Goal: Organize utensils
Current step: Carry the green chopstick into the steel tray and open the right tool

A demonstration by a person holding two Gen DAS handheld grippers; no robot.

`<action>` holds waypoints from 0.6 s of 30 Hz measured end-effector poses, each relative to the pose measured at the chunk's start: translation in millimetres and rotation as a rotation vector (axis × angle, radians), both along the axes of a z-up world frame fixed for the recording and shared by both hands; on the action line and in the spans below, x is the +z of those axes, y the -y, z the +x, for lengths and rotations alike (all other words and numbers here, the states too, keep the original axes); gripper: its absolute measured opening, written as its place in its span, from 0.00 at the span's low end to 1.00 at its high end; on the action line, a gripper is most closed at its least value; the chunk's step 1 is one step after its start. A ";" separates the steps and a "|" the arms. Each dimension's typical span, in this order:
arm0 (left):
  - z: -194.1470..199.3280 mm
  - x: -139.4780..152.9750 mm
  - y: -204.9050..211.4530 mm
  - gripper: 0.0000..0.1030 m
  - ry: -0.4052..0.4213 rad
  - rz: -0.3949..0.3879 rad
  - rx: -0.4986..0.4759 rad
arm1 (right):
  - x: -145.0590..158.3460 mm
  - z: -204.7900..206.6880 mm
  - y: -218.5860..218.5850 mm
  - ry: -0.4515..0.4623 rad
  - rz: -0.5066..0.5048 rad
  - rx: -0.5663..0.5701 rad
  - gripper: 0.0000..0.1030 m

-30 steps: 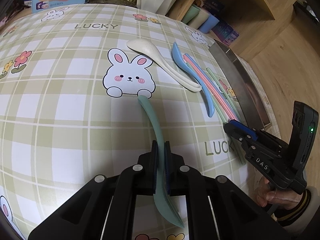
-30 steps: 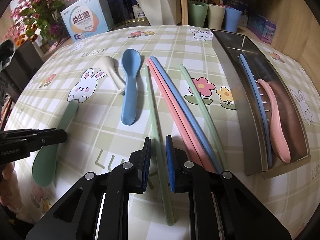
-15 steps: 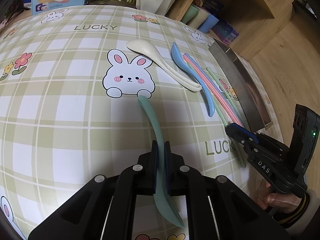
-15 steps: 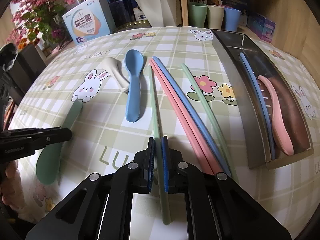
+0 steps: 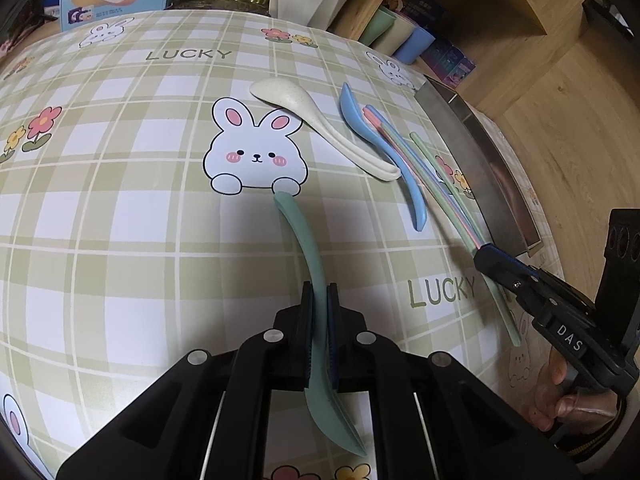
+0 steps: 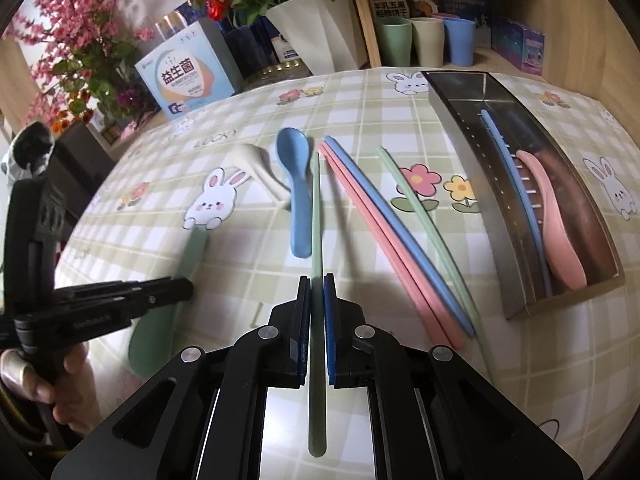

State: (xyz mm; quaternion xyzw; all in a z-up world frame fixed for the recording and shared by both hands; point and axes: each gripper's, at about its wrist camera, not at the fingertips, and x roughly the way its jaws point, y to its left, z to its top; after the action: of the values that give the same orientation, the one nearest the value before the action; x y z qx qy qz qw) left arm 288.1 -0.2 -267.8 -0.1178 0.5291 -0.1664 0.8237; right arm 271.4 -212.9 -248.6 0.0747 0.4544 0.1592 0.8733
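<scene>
The counter, covered in a green checked bunny-print cloth, is seen filling both views. At the right of the right wrist view, a long stainless steel tray is already loaded with a blue chopstick and a pink spoon. Since a second ago, the right gripper fingers have been closed onto the pale green chopstick, so it's probably bound for the tray next. The sage green plastic spoon is kept pinched by the left gripper, lower centre.
</scene>
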 end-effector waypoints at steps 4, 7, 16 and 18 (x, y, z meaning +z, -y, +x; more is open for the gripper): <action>-4.9 5.7 -4.2 0.06 0.019 -0.015 0.014 | 0.6 -0.8 2.1 -0.002 0.008 -0.004 0.06; -6.8 14.6 -6.5 0.06 0.043 -0.033 0.027 | 2.1 -0.2 7.5 -0.001 0.016 -0.021 0.06; -9.0 36.6 -3.5 0.06 0.117 -0.081 0.005 | 23.6 9.2 40.2 0.057 0.048 -0.109 0.06; -8.5 41.0 -1.9 0.06 0.128 -0.089 -0.001 | 30.2 13.9 56.3 0.072 0.062 -0.153 0.06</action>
State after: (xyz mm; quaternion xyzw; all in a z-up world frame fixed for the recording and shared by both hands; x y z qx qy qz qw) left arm 279.6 1.7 -226.8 -0.1431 0.4675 -0.1976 0.8497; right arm 285.3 -269.2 -218.4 0.1302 0.4105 0.1086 0.8960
